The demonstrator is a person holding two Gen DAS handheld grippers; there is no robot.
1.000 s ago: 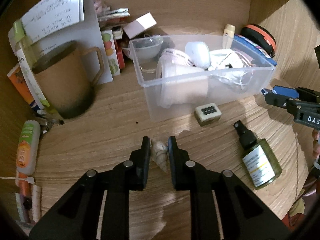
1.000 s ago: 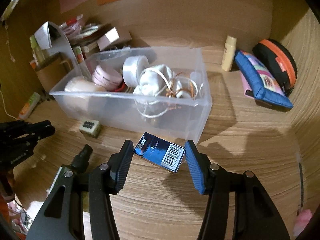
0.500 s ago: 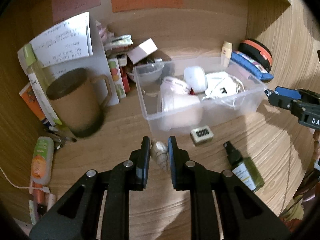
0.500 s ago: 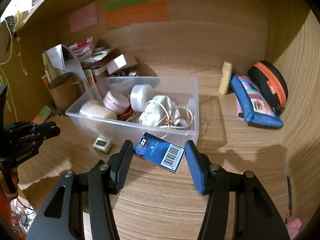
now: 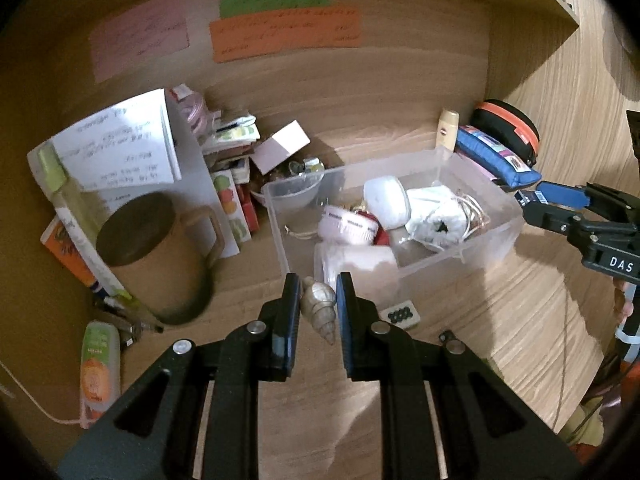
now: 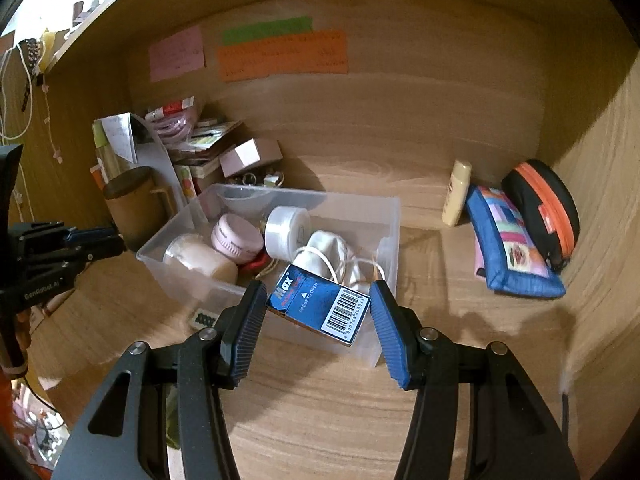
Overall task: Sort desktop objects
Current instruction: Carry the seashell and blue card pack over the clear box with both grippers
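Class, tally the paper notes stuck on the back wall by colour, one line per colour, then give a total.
Pink note: 1
Green note: 1
Orange note: 1
Total: 3

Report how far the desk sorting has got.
Done: the clear bin already holds jars, a tape roll and a white cloth bundle. In hand: the left tool grips a seashell and the right tool a blue Max box, both raised near the bin. Left: dropping those two in, then the small dotted tile on the desk in front of the bin, and perhaps the pouches at the back.
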